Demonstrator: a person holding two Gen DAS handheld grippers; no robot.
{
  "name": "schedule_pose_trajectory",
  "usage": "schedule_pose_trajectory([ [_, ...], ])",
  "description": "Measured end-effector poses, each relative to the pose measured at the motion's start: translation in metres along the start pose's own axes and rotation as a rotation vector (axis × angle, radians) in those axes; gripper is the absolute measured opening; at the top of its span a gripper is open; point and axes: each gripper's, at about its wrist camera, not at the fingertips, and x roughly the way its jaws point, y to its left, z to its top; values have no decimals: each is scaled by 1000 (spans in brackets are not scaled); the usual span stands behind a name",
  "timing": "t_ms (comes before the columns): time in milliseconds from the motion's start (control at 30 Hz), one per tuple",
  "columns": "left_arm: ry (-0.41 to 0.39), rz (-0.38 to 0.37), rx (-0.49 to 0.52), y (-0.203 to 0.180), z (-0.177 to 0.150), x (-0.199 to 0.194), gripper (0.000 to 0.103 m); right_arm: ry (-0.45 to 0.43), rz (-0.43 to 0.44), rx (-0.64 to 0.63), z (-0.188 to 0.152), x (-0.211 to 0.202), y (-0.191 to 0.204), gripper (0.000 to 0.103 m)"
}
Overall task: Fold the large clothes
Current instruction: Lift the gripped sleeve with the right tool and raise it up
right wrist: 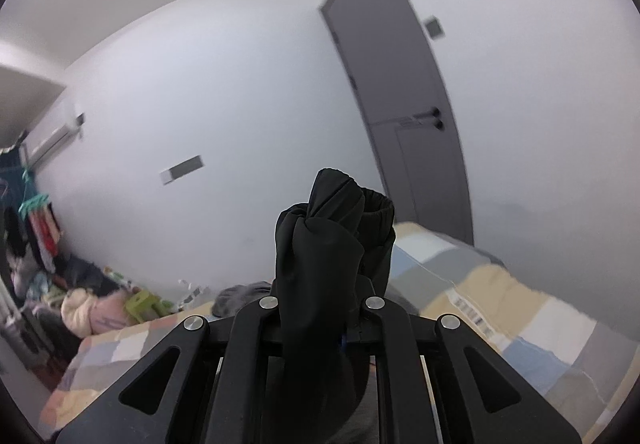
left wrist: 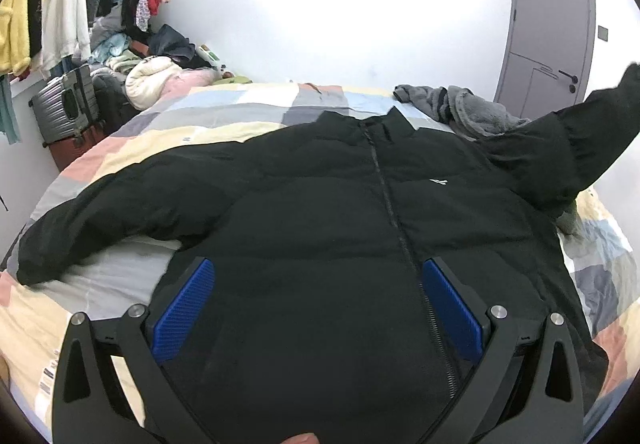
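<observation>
A bed with a patchwork cover in cream, grey, blue and pink fills the room from the near edge to the far wall. Spread across it, front up and zipped, lies the black puffer jacket, collar toward the far side. Its left sleeve rests flat on the cover at the left. The right sleeve is lifted off the bed and stretches up to the right edge of the left wrist view. A grey fleece garment lies crumpled just beyond the collar. At the far left, clothes hang on a rack above a grey suitcase.

The left gripper hovers over the jacket's lower front with its blue pads spread wide and nothing between them. The right gripper is clamped tight on the bunched sleeve cuff, held up in the air.
</observation>
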Motion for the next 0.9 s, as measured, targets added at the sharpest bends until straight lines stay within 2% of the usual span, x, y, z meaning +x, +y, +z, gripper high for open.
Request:
schedule_pose_trajectory([
  [200, -5, 44, 46, 22, 2, 0, 103, -46, 56, -138, 0, -19, 102, 10],
  [367, -34, 19, 20, 39, 2, -12, 103, -64, 180, -272, -28, -28, 196, 10],
  [433, -45, 12, 15, 44, 4, -16, 103, -45, 230, -285, -41, -22, 219, 11],
  [533, -59, 18, 15, 51, 3, -21, 103, 7, 323, -295, -69, -15, 268, 11],
  [700, -60, 39, -24, 71, 0, -24, 103, 86, 453, -376, -134, -13, 355, 13],
  [800, -63, 42, -66, 87, 0, -25, 103, 174, 542, -404, -181, -6, 400, 14],
  [900, -65, 26, -116, 103, -1, -24, 103, 286, 617, -374, -220, 1, 430, 14],
])
